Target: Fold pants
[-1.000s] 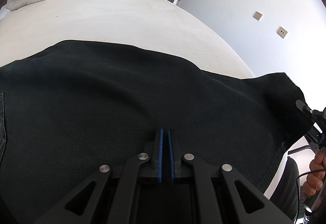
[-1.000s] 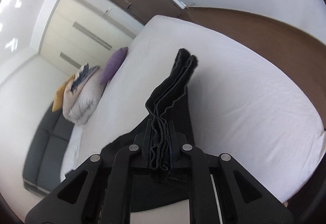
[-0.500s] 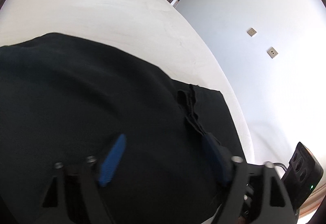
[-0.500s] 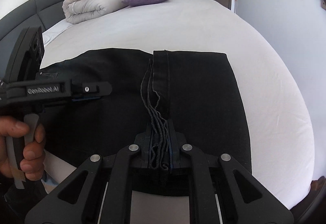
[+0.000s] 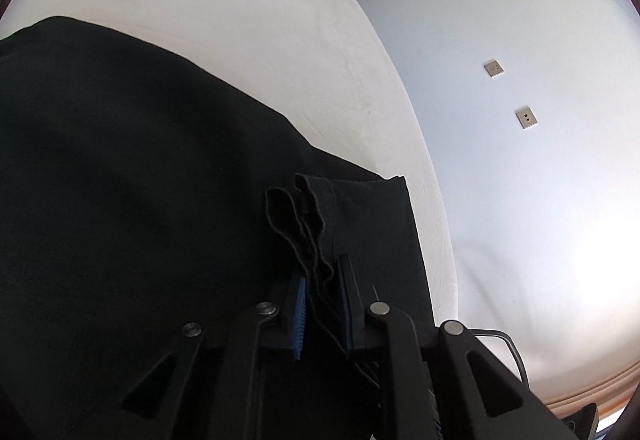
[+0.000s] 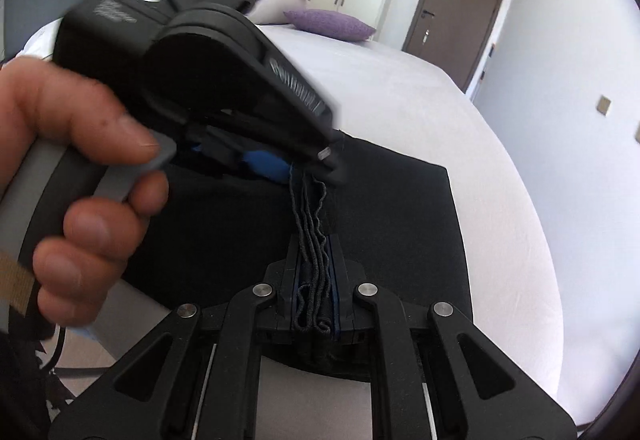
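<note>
Pants lie on the bed, black, doubled over with stacked hem edges on top. Right tool is clamped on those layered edges; left tool straddles the same bundle, its jaws narrowed but whether pinching I cannot tell. Judging by this, one fold is laid; further folding remains.

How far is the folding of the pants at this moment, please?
Done: the black pants lie doubled on the bed. In hand: the right hand-held gripper clamps the stacked hem edges, and the left hand-held gripper is around the same edges, jaws not fully shut. Left: the next fold.
</note>
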Demonstrator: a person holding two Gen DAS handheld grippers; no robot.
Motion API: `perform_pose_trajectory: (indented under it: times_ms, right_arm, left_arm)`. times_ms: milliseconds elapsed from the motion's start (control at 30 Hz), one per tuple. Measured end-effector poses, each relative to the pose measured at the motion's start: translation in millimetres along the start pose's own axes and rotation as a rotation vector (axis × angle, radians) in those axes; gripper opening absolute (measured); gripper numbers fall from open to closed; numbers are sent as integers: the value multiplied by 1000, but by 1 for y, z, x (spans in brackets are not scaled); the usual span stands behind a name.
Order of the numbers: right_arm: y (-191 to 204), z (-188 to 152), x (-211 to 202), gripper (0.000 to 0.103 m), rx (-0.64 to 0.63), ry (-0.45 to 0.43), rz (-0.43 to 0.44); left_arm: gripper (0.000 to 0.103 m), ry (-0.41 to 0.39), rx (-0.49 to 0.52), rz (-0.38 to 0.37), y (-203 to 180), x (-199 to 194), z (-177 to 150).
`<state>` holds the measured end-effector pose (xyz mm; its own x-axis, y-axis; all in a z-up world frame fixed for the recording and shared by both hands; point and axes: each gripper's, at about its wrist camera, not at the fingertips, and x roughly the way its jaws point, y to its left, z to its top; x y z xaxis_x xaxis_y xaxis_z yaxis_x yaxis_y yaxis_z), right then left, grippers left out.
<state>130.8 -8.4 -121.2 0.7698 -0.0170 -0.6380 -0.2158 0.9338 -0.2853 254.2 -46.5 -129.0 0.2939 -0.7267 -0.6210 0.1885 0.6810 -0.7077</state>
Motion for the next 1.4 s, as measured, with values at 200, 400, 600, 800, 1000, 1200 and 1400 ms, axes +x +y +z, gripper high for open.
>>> perform_pose_trajectory:
  times_ms: [200,400,600,800,1000,1200,1400]
  right_arm:
    - [31,2,-15,10,-97,-20,28]
    - [71,22,-25,10,-186,-52,114]
    - [117,39,-16,10,-242,-44,200]
    - [141,37,-16,10,-270,-26,264]
    - [156,37,-10,11,-281,36,314]
    - [137,17,-24,23,-199,98,451]
    - [53,-7,-58,55,86,105,690]
  left_arm:
    - [10,-24,44,18,5,-28,8]
    - [10,-49,60,70,36,-73,18]
    - [10,-57,86,168,67,-105,34]
    - [10,-69,44,200,101,-125,34]
    - [15,-69,25,211,123,-126,16]
    - [33,-138,32,292,125,-147,4]
    - [50,-254,283,614,63,-159,-31]
